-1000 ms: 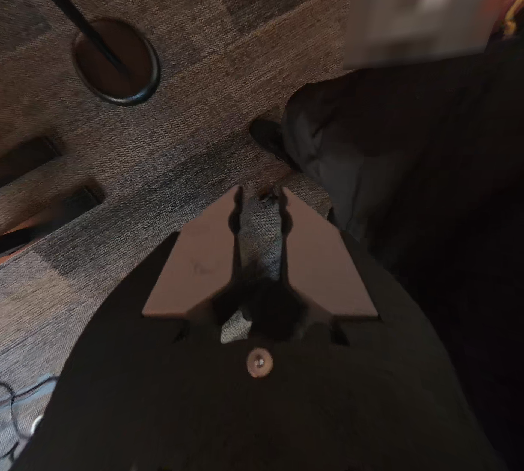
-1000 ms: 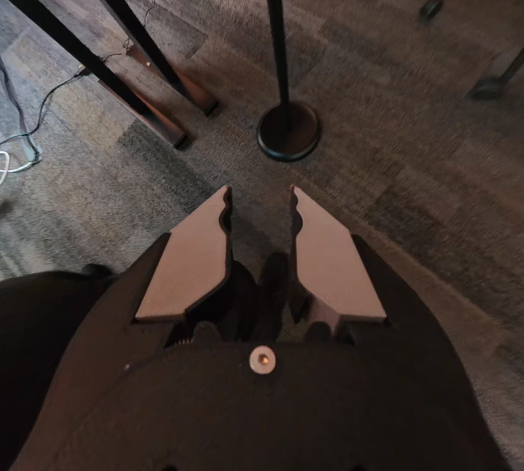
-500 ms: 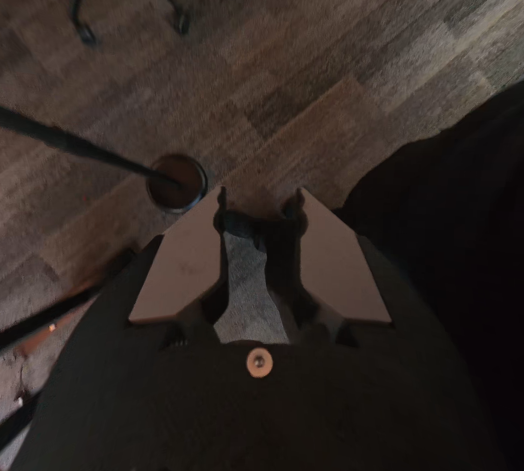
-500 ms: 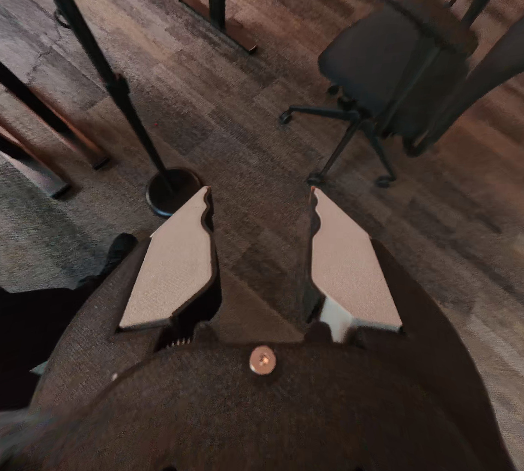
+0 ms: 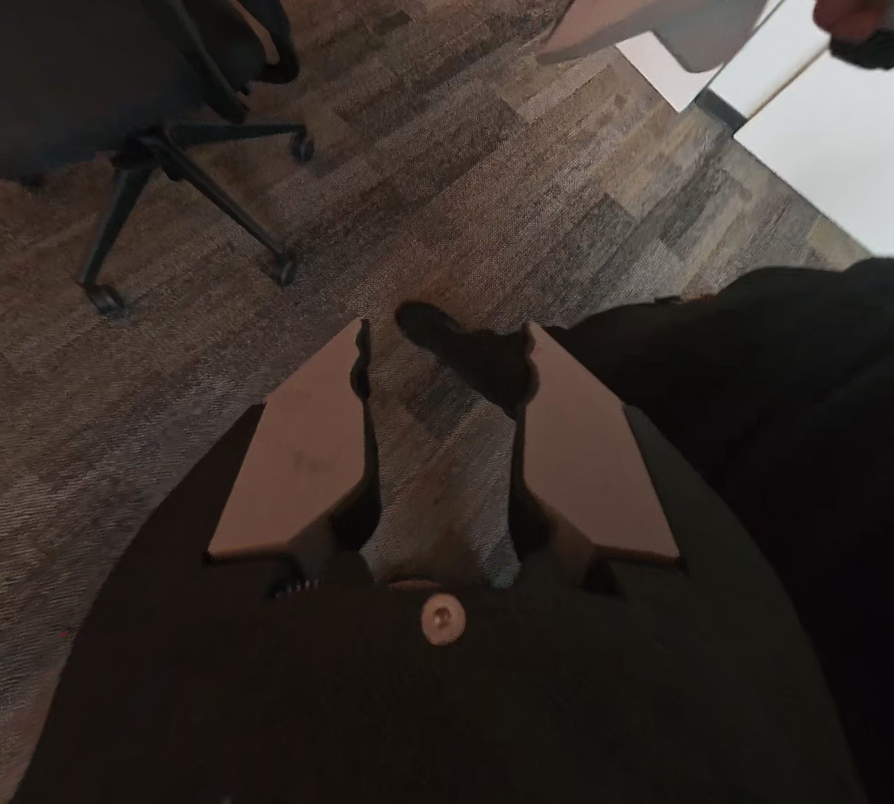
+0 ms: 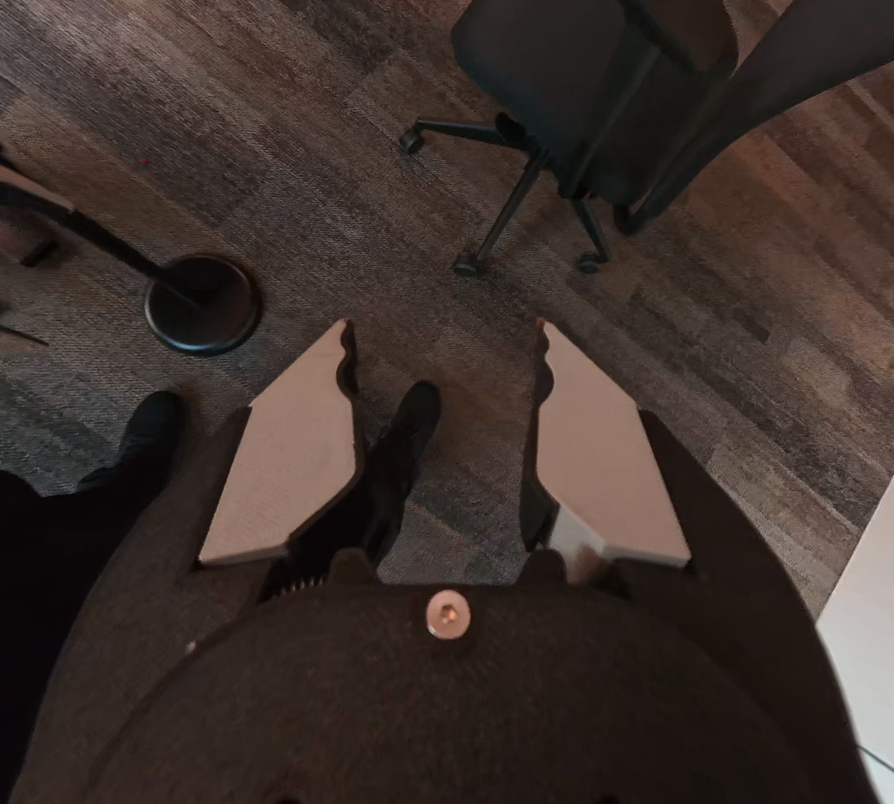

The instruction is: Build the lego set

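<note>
Dim room with patchwork carpet

Grey-brown carpet (image 6: 300,113) covers the floor; a dark wheeled office chair (image 6: 571,70) stands near a round black stand base (image 6: 203,304).

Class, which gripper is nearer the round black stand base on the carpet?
Right, most likely. The right gripper hangs above the carpet with the round black base just left of its fingertips. The left gripper points at carpet and a shoe; its view shows no base.
</note>
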A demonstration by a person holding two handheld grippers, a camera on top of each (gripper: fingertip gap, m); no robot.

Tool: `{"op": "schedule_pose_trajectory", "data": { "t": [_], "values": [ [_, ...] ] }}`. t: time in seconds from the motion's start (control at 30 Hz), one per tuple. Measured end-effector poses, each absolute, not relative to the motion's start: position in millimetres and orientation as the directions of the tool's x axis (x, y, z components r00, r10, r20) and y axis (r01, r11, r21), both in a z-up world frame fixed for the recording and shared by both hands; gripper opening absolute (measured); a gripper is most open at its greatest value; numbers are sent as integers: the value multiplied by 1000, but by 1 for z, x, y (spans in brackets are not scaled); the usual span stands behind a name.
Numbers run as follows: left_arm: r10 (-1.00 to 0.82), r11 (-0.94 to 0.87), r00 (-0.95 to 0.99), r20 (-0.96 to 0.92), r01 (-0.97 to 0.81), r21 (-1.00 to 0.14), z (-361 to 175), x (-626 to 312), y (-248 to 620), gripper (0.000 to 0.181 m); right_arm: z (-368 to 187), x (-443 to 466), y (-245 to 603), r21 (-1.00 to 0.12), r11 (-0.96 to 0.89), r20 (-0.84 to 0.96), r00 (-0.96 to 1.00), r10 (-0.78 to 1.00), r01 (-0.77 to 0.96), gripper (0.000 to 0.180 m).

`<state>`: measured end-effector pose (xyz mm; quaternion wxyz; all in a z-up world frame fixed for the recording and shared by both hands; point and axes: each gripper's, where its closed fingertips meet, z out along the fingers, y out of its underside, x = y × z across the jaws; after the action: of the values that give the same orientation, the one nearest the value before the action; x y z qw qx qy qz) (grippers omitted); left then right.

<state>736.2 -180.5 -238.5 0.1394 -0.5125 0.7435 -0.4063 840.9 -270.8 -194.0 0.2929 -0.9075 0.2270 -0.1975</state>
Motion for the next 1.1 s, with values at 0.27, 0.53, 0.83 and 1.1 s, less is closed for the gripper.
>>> {"op": "schedule_pose_trajectory", "data": {
  "t": [0.27, 0.53, 0.83, 1.1],
  "values": [
    [-957, -21, -148, 250, -823, -567, -324, 851, -159, 49, -248, 962, -248, -640, -757, 121, 957, -265, -129, 67],
    [-955, -281, 226, 192, -896, -344, -396, 891, -79, 49, -268, 1045, -196, -577, -814, 76, 997, 18, 59, 70],
    [-729, -680, 665, 164, -673, -292, -520, 878, 100, 42, -329, 1072, -66, -490, -867, -25, 992, 123, 95, 71],
    [-369, -858, 925, 89, -302, -415, -706, 783, 282, 33, -527, 1048, 112, -529, -819, -103, 941, 321, 222, 65]
  ]
}}
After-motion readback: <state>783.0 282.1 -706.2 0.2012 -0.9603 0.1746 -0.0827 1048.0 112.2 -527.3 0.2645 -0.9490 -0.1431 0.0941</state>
